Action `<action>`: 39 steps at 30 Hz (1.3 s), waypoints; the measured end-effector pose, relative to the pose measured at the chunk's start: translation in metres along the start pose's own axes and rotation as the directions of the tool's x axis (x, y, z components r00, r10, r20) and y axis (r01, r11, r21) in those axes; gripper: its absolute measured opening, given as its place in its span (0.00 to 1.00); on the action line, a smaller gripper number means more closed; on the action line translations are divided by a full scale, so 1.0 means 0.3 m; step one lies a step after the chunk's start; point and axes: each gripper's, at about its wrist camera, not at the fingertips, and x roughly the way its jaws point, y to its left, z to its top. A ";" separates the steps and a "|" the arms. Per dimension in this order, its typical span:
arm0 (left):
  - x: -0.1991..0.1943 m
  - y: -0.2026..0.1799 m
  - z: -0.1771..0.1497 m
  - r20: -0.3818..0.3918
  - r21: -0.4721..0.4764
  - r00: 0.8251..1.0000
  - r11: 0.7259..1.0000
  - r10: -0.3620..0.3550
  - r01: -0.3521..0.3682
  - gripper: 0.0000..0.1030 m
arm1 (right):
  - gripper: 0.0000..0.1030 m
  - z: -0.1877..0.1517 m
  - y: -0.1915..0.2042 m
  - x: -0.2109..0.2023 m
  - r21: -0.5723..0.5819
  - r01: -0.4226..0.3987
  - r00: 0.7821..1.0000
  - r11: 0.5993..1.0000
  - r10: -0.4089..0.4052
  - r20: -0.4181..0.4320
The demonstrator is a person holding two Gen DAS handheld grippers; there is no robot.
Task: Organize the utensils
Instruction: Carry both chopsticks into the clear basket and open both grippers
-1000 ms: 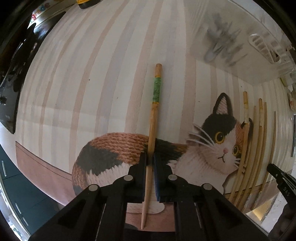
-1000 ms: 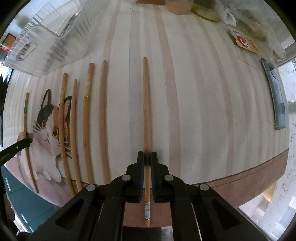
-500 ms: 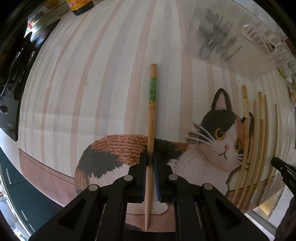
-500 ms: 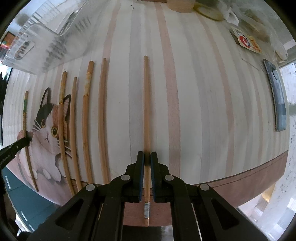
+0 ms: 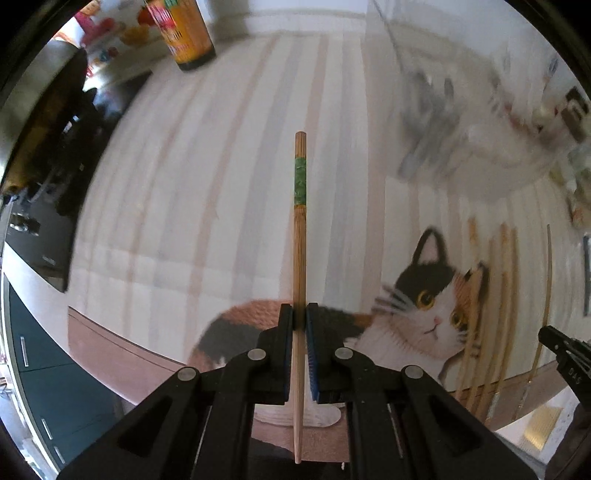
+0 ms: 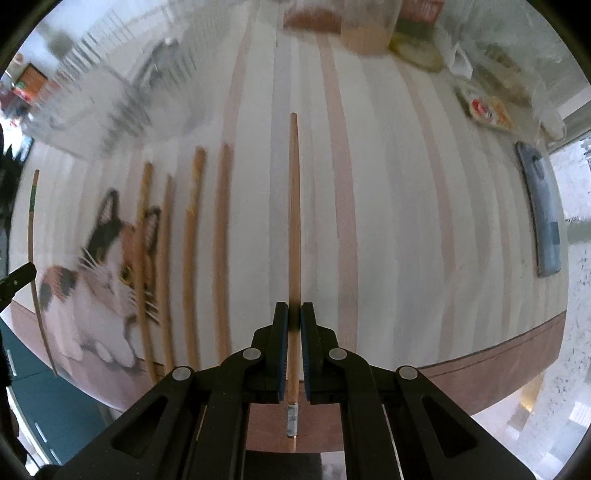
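My left gripper (image 5: pixel 299 314) is shut on a bamboo chopstick with a green band (image 5: pixel 300 236), held above the striped mat with the cat picture (image 5: pixel 207 221). My right gripper (image 6: pixel 294 312) is shut on a plain bamboo chopstick with a grey end (image 6: pixel 293 229), also lifted off the mat. Several more chopsticks (image 6: pixel 192 236) lie side by side on the mat over the cat's face; they also show in the left wrist view (image 5: pixel 495 302). A clear plastic tray (image 5: pixel 461 122) holding metal cutlery stands at the back; it shows blurred in the right wrist view (image 6: pixel 122 81).
An orange bottle (image 5: pixel 188 33) stands at the far left of the table. A dark phone (image 6: pixel 541 210), packets (image 6: pixel 487 110) and jars (image 6: pixel 365 26) sit at the right and back. The mat's brown front edge (image 6: pixel 498 350) runs close below the grippers. Dark cabinets (image 5: pixel 48 369) lie beyond the table edge.
Both grippers have risen and tilted up with their chopsticks, so more of the far table shows. The chopsticks on the mat have not moved.
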 end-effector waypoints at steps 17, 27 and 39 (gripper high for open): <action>-0.515 0.029 0.187 0.316 -0.004 0.943 0.993 -0.110 0.117 0.04 | 0.06 0.228 0.069 -0.438 -0.052 -0.155 0.944 0.987 0.163 0.286; -0.632 -0.067 0.423 0.333 0.029 0.911 0.968 -0.244 0.249 0.04 | 0.06 0.475 0.191 -0.558 -0.121 -0.251 0.899 0.960 0.278 0.340; -0.273 -0.210 0.784 0.014 -0.011 0.950 0.950 -0.312 0.312 0.05 | 0.06 0.822 0.300 -0.320 -0.072 -0.282 0.942 0.957 0.291 0.168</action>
